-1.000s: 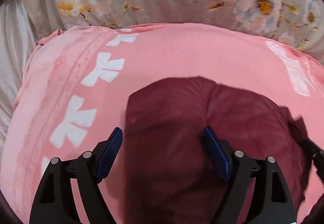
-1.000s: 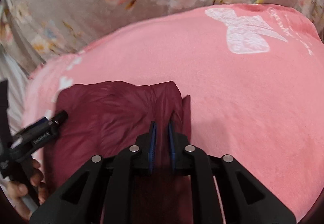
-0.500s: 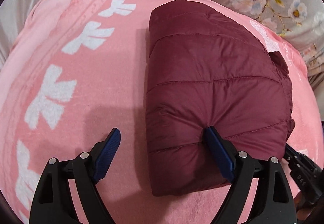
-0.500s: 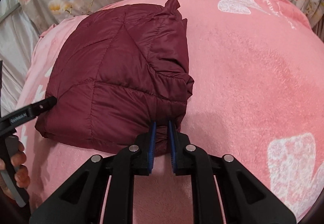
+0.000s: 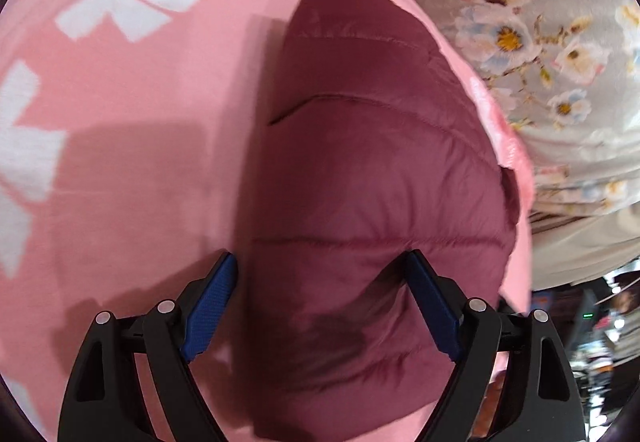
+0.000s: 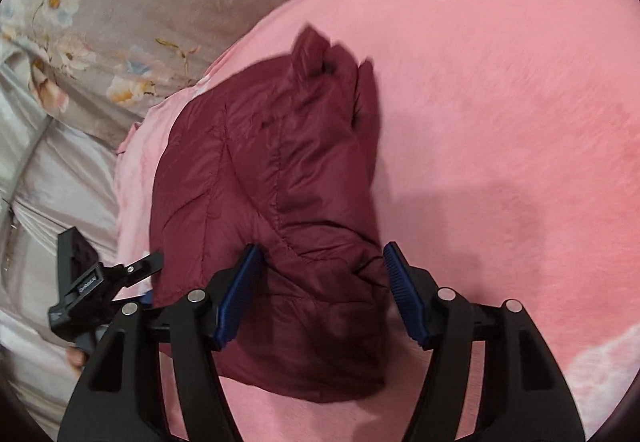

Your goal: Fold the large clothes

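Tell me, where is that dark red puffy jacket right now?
The folded jacket lies on the pink blanket, near the edge bordering the flowered sheet, in front of both open tongs.

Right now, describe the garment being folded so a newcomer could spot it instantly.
Start at the pink blanket with white bow prints, spread over grey floral bedding. On it, near the edge, lies the folded jacket, a compact bundle. It is the only dark maroon, quilted, puffy thing there, with stitched seams across it; both open grippers, left gripper and right gripper, straddle it.
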`<move>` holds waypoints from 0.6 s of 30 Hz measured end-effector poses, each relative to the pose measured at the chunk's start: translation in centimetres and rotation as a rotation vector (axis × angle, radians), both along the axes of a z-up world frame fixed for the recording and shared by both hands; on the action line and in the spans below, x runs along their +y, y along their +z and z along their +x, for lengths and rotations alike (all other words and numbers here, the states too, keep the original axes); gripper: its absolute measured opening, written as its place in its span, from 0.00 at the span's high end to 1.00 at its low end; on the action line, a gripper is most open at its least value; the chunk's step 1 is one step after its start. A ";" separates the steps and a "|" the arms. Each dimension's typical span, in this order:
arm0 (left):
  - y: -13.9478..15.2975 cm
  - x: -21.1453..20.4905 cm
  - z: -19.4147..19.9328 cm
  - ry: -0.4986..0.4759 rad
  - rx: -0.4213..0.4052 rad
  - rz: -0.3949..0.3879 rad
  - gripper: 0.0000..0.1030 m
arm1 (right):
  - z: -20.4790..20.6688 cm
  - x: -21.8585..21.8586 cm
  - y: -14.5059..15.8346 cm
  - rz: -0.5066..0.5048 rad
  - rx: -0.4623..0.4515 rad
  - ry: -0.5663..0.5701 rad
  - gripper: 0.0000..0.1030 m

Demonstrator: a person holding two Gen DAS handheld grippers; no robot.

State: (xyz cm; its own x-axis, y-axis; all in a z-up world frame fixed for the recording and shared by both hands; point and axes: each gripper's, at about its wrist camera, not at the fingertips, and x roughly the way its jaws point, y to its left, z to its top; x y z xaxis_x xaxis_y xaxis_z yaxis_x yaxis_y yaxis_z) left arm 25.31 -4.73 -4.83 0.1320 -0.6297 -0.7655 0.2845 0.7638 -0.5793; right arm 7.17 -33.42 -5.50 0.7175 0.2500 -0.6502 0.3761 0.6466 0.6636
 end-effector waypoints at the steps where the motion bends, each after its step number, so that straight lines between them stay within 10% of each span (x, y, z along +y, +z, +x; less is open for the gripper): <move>1: 0.0 -0.2 0.1 0.001 -0.001 -0.012 0.19 | 0.2 -0.1 -0.5 0.028 -0.015 -0.002 0.38; 5: 0.2 -1.3 0.4 -0.037 -0.017 -0.025 0.18 | 0.9 -0.5 -1.6 0.115 -0.065 -0.005 0.42; 9: 1.7 -2.2 0.2 -0.060 -0.127 0.024 0.37 | 1.5 -0.1 -1.3 0.159 -0.101 0.040 0.79; 13: 4.6 -1.8 0.0 -0.102 -0.227 -0.006 0.65 | 1.9 1.4 2.8 0.004 -0.145 0.042 0.88; 18: 9.3 -1.1 -0.6 -0.136 -0.432 0.036 0.70 | 4.6 4.9 9.6 -0.232 -0.276 0.072 0.91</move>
